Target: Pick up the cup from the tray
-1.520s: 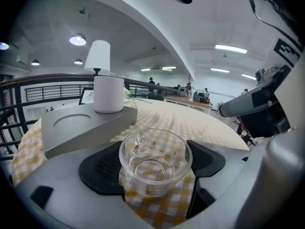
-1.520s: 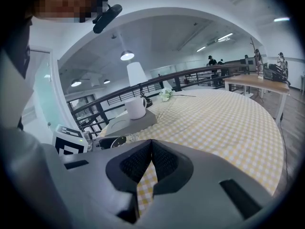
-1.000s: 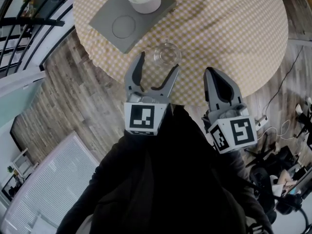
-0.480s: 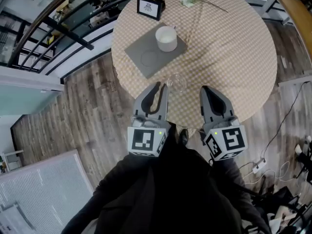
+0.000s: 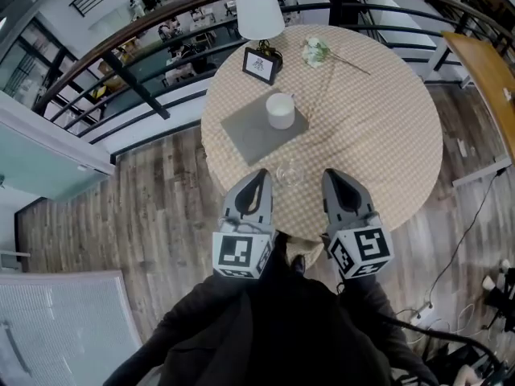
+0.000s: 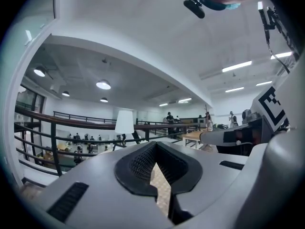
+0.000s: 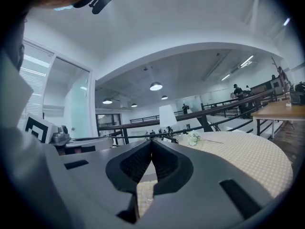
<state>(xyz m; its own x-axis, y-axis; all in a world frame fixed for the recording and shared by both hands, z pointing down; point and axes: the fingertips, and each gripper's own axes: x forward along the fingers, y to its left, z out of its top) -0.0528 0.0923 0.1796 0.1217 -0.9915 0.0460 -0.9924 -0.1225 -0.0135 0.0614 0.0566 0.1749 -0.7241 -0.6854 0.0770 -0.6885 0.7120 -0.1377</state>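
A white cup (image 5: 281, 110) stands on the far right part of a grey tray (image 5: 248, 135), on a round table with a checked cloth (image 5: 378, 127). A clear glass (image 5: 289, 173) stands on the cloth in front of the tray. My left gripper (image 5: 258, 176) is held at the table's near edge, just left of the glass, shut and empty. Beside it my right gripper (image 5: 331, 175) is also shut with nothing in it. In the left gripper view the pads (image 6: 143, 163) meet with only cloth showing beyond them. The right gripper view shows its pads (image 7: 162, 163) closed too.
A white lamp (image 5: 259, 10), a small picture frame (image 5: 261, 64) and a white flower (image 5: 317, 51) stand at the table's far side. A dark railing (image 5: 137, 95) curves behind the table. A wooden desk (image 5: 487, 63) is at the right. Wood floor surrounds the table.
The left gripper's jaws have closed from wide open, empty. Both grippers have drawn back from the glass to the table's near edge. The head view has pulled back and takes in the whole table.
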